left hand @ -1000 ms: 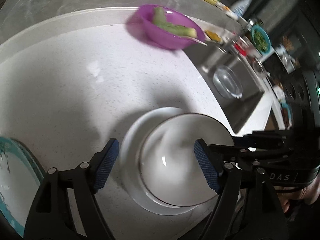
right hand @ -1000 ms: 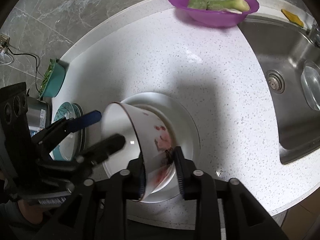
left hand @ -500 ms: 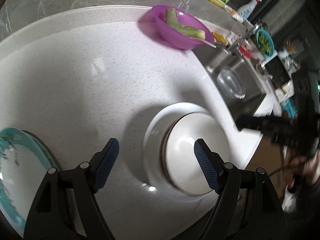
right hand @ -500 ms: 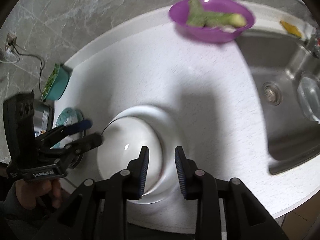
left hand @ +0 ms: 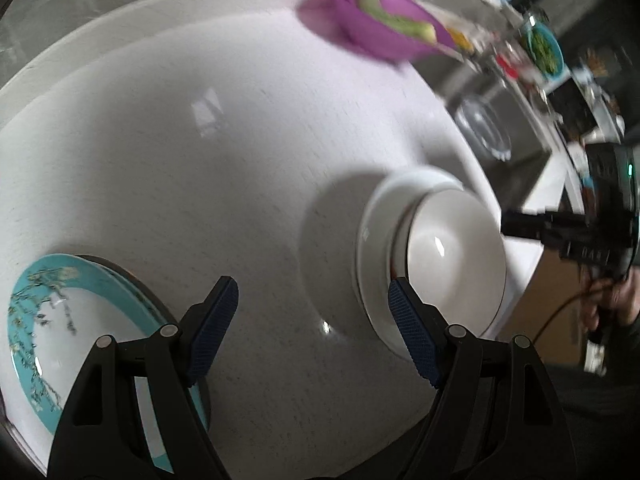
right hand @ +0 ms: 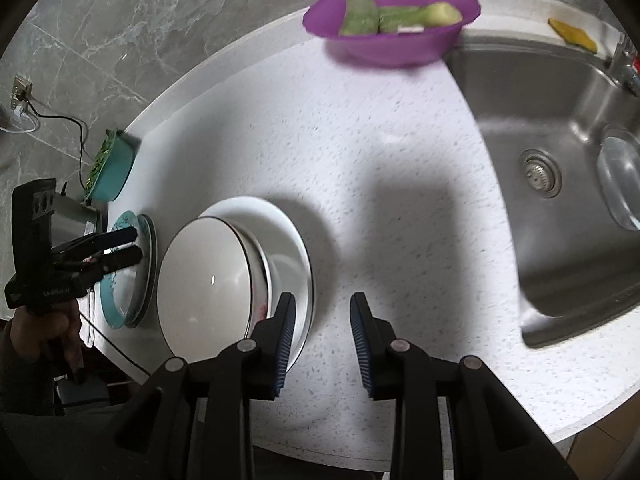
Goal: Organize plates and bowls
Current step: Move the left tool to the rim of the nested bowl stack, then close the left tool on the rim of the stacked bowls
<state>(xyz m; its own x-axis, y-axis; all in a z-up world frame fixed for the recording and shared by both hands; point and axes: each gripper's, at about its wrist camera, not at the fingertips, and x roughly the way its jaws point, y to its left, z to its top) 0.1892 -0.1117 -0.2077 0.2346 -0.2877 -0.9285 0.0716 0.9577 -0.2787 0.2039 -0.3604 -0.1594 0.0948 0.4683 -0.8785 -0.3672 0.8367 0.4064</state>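
My left gripper point(left hand: 312, 330) and right gripper point(right hand: 322, 344) both hang empty, fingers apart. The bowl point(right hand: 204, 280) sits in the white plate point(right hand: 288, 236); the teal plates point(left hand: 60, 328) lie nearby. I'd grip the next rim squarely and lift level.

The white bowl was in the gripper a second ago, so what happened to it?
The right gripper let go of the white bowl, which now sits upright in the white plate instead of tilted between the fingers. That gripper backed away, open. The left gripper swung left toward the teal plate. The purple bowl stayed put.
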